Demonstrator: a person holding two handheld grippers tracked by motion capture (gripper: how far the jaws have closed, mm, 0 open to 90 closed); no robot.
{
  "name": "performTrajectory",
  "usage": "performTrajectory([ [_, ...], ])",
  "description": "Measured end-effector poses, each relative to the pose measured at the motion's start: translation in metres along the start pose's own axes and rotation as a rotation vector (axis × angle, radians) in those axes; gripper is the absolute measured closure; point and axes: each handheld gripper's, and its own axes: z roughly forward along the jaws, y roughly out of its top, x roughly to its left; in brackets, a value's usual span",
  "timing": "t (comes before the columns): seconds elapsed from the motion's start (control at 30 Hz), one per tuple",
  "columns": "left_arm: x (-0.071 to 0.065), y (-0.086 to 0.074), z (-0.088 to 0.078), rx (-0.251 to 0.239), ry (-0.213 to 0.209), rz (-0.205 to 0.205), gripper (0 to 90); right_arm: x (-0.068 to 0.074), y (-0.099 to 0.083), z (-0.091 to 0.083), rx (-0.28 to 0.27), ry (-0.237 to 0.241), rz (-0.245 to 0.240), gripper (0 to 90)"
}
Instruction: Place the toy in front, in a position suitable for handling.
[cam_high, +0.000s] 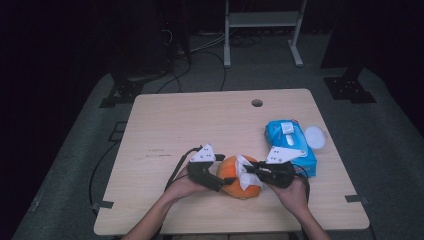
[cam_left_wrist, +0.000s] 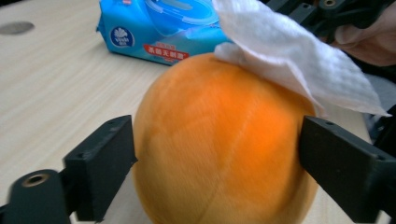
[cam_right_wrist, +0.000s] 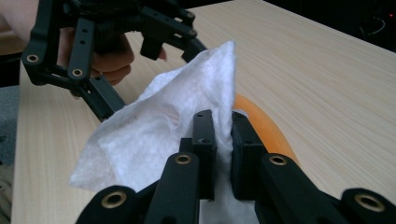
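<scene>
Work in hand: wiping an orange ball (cam_high: 235, 176) w/ a white wipe (cam_high: 246, 172), near front edge of the table (cam_high: 165, 120), between the two hand-held grippers.

Left gripper (cam_left_wrist: 217, 154): jaws stand wide, one either side of the ball; in the left gripper view the left pad looks to touch the skin, right pad at or just off it; cannot confirm a firm press; read as bracketing/steadying rather than clamping. No earlier picture to hold it against.

Right gripper (cam_right_wrist: 223, 140): jaws narrow, pinched on a fold of the wipe; wipe drapes over the ball's top and right flank, per high view and left gripper view; rest of sheet hangs loose toward the left gripper.

Wipe pack (cam_high: 291, 145), blue, lies on the table just beyond and right of the ball, apart from it; round white lid (cam_high: 315, 136) beside the pack at its right; pack flap state not legible.

Progress, judged: wipe is out of the pack and on the ball; contact made on upper surface; so fetch step done, wiping under way. Left: lower and left flanks show bare orange, no wipe on them; ball likely needs turning to reach them; wipe not yet set down; pack not seen reclosed.

Ball surface: matt, soft-looking; no visible dirt, so cleanliness can't be graded.
</scene>
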Motion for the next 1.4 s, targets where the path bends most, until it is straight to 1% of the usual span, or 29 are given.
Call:
performTrajectory([
  [0.03,-0.001,0.000,0.000,0.002,0.000,0.009,17.7,-0.002,0.000,0.000,0.002,-0.004,0.003,81.5],
  [0.07,-0.003,0.001,-0.001,0.000,0.010,0.020,22.0,-0.004,-0.001,-0.001,0.002,-0.004,0.015,81.4],
  [0.13,-0.008,0.005,0.000,-0.002,0.026,0.021,29.0,-0.006,-0.002,-0.001,-0.004,-0.007,0.040,81.4],
  [0.2,-0.013,0.008,0.001,0.001,0.036,0.036,31.7,-0.003,0.001,-0.002,-0.019,-0.016,0.030,81.6],
  [0.27,-0.018,0.011,0.002,0.003,0.031,0.051,31.6,0.001,0.005,-0.003,-0.042,-0.004,0.015,81.5],
  [0.33,-0.020,0.011,0.002,0.010,0.035,0.068,29.3,0.003,0.007,-0.003,-0.039,-0.004,0.003,81.6],
  [0.37,-0.018,0.010,0.002,0.000,0.028,0.058,26.8,0.003,0.006,-0.002,-0.032,-0.003,-0.001,81.6],
  [0.4,-0.016,0.009,0.002,-0.006,0.029,0.049,22.4,0.002,0.005,-0.002,-0.030,0.006,0.008,81.6],
  [0.5,-0.008,0.005,0.003,-0.022,0.032,-0.002,9.6,0.000,0.002,-0.002,-0.023,0.016,0.003,81.6],
  [0.57,-0.004,0.002,0.004,-0.017,0.014,-0.036,8.4,-0.002,0.001,-0.004,-0.020,0.019,-0.001,81.4],
  [0.6,-0.003,0.001,0.004,-0.009,-0.008,-0.050,9.6,-0.002,0.001,-0.004,-0.015,0.010,-0.002,81.3],
  [0.63,-0.003,0.000,0.005,-0.011,-0.020,-0.048,14.4,-0.003,0.000,-0.005,-0.016,0.002,-0.002,81.3],
  [0.7,-0.005,0.002,0.003,-0.005,-0.008,-0.042,22.8,-0.006,-0.001,-0.005,-0.013,-0.007,0.015,81.2],
  [0.73,-0.007,0.004,0.003,-0.001,0.002,-0.046,25.8,-0.006,-0.001,-0.005,-0.018,-0.010,0.019,81.3],
  [0.77,-0.010,0.005,0.004,-0.002,0.009,-0.037,28.3,-0.005,0.000,-0.006,-0.020,-0.016,0.020,81.4],
  [0.83,-0.017,0.009,0.005,-0.002,0.017,-0.013,29.9,-0.002,0.003,-0.006,-0.042,-0.017,0.002,81.6],
  [0.87,-0.020,0.011,0.006,0.000,0.017,0.003,29.8,0.001,0.004,-0.006,-0.056,-0.006,-0.004,81.6],
  [0.9,-0.024,0.013,0.007,0.006,0.018,0.017,29.6,0.002,0.006,-0.006,-0.070,0.007,-0.012,81.6],
  [0.93,-0.026,0.014,0.008,0.013,0.022,0.032,28.8,0.005,0.008,-0.005,-0.070,0.015,-0.020,81.6],
  [0.97,-0.026,0.013,0.009,0.016,0.024,0.038,27.4,0.007,0.009,-0.004,-0.059,0.013,-0.036,81.6],
  [1.0,-0.025,0.012,0.009,0.011,0.021,0.034,24.5,0.007,0.009,-0.004,-0.048,0.011,-0.047,81.6],
  [1.07,-0.019,0.009,0.010,0.000,0.006,-0.003,16.3,0.006,0.007,-0.005,-0.039,0.019,-0.037,81.6],
  [1.13,-0.013,0.006,0.012,0.007,0.002,-0.043,8.2,0.004,0.005,-0.005,-0.037,0.025,-0.035,81.6],
  [1.17,-0.011,0.003,0.012,0.003,-0.006,-0.063,7.8,0.002,0.004,-0.006,-0.039,0.027,-0.031,81.5],
  [1.2,-0.009,0.002,0.013,0.001,-0.025,-0.083,8.2,0.001,0.004,-0.007,-0.035,0.022,-0.035,81.5],
  [1.23,-0.009,0.002,0.012,-0.002,-0.043,-0.082,13.8,0.001,0.003,-0.008,-0.031,0.017,-0.033,81.4],
  [1.3,-0.013,0.005,0.010,0.007,-0.025,-0.043,24.6,0.000,0.003,-0.008,-0.032,0.013,-0.023,81.4],
  [1.33,-0.015,0.007,0.010,0.008,-0.016,-0.039,27.0,0.000,0.004,-0.009,-0.034,0.007,-0.030,81.5],
  [1.4,-0.022,0.012,0.009,0.008,0.002,-0.008,30.1,0.005,0.007,-0.009,-0.044,0.002,-0.039,81.5],
])
